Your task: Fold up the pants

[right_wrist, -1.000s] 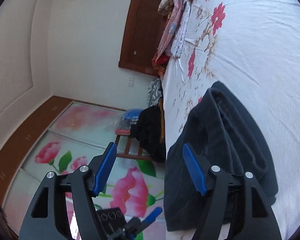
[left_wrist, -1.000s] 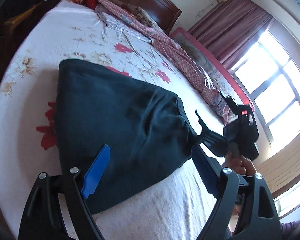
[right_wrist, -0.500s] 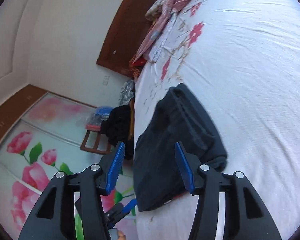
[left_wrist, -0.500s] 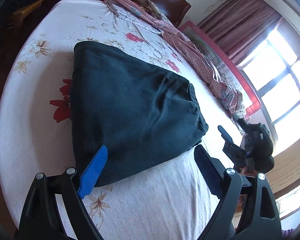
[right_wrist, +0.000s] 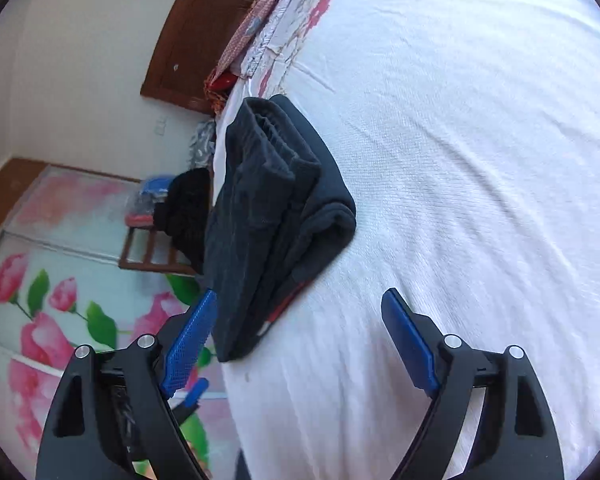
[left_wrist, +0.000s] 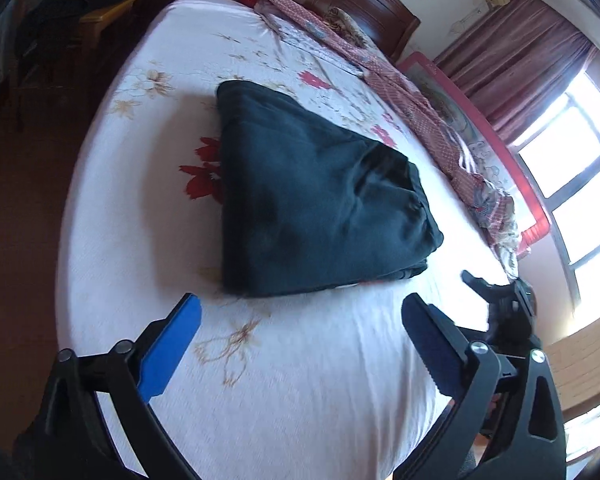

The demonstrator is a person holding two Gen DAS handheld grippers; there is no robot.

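At the far left in the left wrist view, a wooden chair [left_wrist: 100, 16] piled with dark clothes is standing beside the bed [left_wrist: 300, 380]. The left gripper [left_wrist: 300, 308] is hovering over the flowered white sheet with its fingers [left_wrist: 168, 344] spread wide, gripping nothing. The dark pants [left_wrist: 320, 208] are lying folded in a thick bundle mid-bed, apart from both grippers. A red patterned blanket [left_wrist: 412, 96] is trailing along the far side toward the curtains [left_wrist: 520, 40]. The right gripper [right_wrist: 300, 312] is hanging just beside the bundle's layered edge, fingers [right_wrist: 410, 340] likewise spread and empty.
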